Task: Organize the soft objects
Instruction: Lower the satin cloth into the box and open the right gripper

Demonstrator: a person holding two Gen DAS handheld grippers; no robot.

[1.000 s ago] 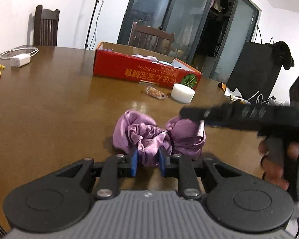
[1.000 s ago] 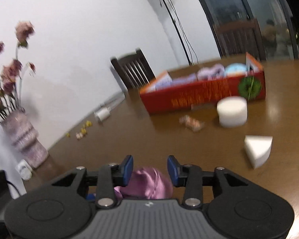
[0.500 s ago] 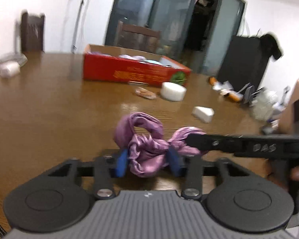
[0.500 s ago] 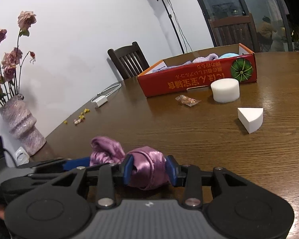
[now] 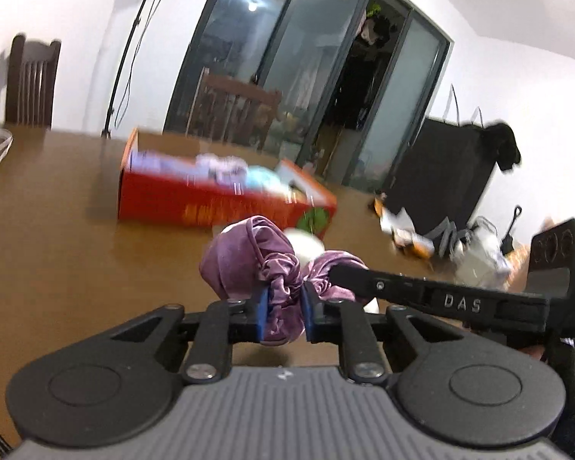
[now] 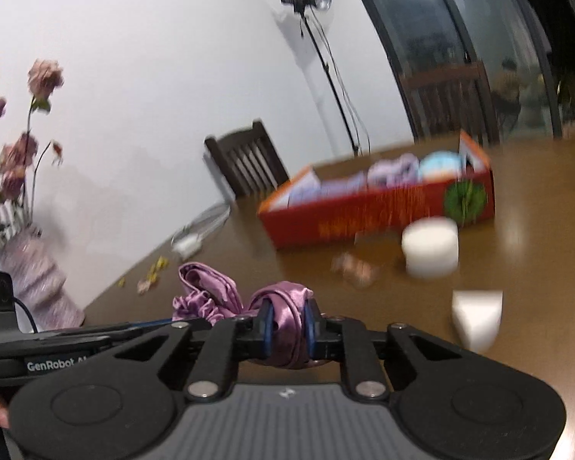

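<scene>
Both grippers are clamped on one purple satin scrunchie (image 5: 249,264), which is held clear above the brown wooden table (image 5: 57,237). Between the blue pads of the left gripper (image 5: 283,316) a gathered fold of the fabric is pinched, the jaws having just been closing on it; the larger loop is seen bulging toward 11 o'clock of those pads. From 3 o'clock the right gripper (image 5: 337,270) is seen reaching in, its dark finger laid against the scrunchie's other end. In the right wrist view the right gripper (image 6: 285,329) is likewise seen squeezed onto a twisted roll of the satin, its jaws having just been closing too, with the rest of the scrunchie (image 6: 207,291) trailing toward 10 o'clock, where the left gripper (image 6: 165,322) is attached.

Farther out on the table, a round white sponge (image 6: 430,247) and a wedge-shaped white sponge (image 6: 477,316) are found at 1 and 3 o'clock of the right gripper. Beyond them an open red cardboard box (image 6: 379,211), holding pale soft items, is set on the tabletop. A vase of pink flowers (image 6: 23,199) is placed at the left edge, a dark wooden chair (image 6: 247,163) against the white wall, and glass sliding doors (image 5: 287,76) behind the box.
</scene>
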